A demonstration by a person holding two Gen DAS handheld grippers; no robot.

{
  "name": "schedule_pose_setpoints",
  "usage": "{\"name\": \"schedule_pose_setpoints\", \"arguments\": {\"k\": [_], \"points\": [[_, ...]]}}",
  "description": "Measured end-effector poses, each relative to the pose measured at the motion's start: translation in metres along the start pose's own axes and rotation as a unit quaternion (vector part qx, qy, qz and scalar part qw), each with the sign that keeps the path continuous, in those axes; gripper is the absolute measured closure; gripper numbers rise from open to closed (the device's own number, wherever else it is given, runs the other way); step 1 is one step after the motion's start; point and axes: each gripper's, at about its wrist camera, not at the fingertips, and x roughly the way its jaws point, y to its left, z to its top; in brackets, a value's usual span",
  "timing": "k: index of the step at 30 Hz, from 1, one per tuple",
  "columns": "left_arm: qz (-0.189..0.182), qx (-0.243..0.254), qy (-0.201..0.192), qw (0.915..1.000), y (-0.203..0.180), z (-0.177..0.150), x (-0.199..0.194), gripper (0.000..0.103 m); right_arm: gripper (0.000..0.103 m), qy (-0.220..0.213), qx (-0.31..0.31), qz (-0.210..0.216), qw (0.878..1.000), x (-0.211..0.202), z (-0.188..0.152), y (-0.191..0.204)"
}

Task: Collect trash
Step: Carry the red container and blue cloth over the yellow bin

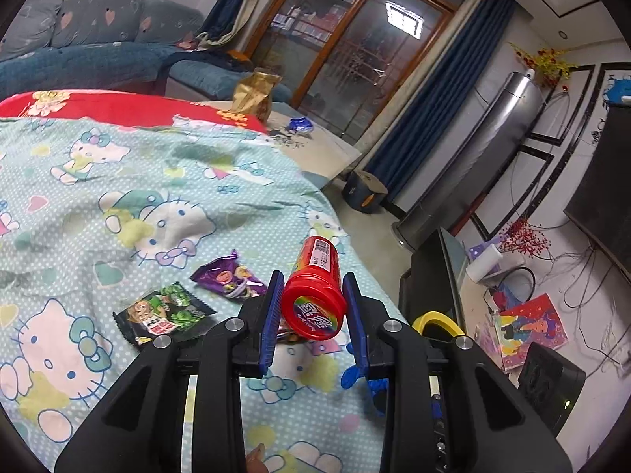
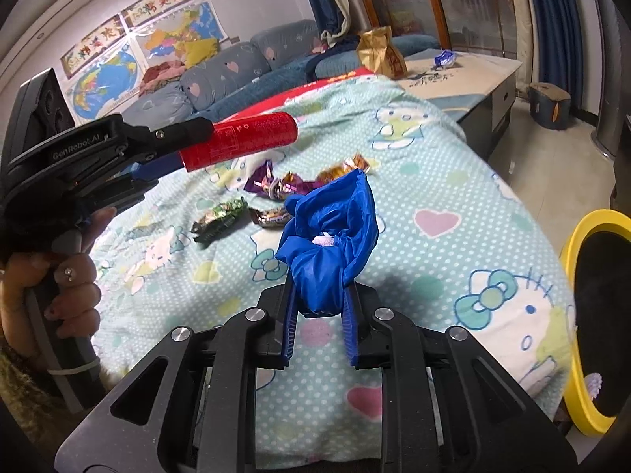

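Note:
My left gripper (image 1: 313, 289) is shut on a red candy tube (image 1: 315, 287) and holds it above the Hello Kitty sheet (image 1: 130, 181). The tube also shows in the right wrist view (image 2: 240, 140), lifted in the left gripper (image 2: 185, 149). My right gripper (image 2: 319, 307) is shut on a crumpled blue plastic bag (image 2: 331, 236) with something white inside. Loose wrappers lie on the sheet: a green one (image 1: 163, 311) (image 2: 221, 216), a purple one (image 1: 230, 276) (image 2: 272, 183), a brown one (image 2: 272, 216) and an orange one (image 2: 343, 169).
A bin with a yellow rim (image 2: 591, 315) stands at the sheet's right edge; it also shows in the left wrist view (image 1: 435, 321). A gold paper bag (image 2: 380, 53) and a blue wrapper (image 2: 445, 58) sit on the far table. A sofa (image 1: 90, 51) lies behind.

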Motion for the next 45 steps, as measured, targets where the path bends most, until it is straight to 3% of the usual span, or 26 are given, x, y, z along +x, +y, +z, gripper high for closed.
{"name": "schedule_pose_setpoints", "arguments": {"k": [17, 45], "points": [[-0.040, 0.044, 0.007, 0.9982, -0.045, -0.006, 0.001, 0.074, 0.089, -0.052, 0.033, -0.039, 0.997, -0.044, 0.012, -0.032], [-0.085, 0.109, 0.038, 0.9897, -0.102, -0.030, 0.014, 0.074, 0.089, -0.092, 0.069, -0.122, 0.986, -0.097, 0.006, -0.095]]}}
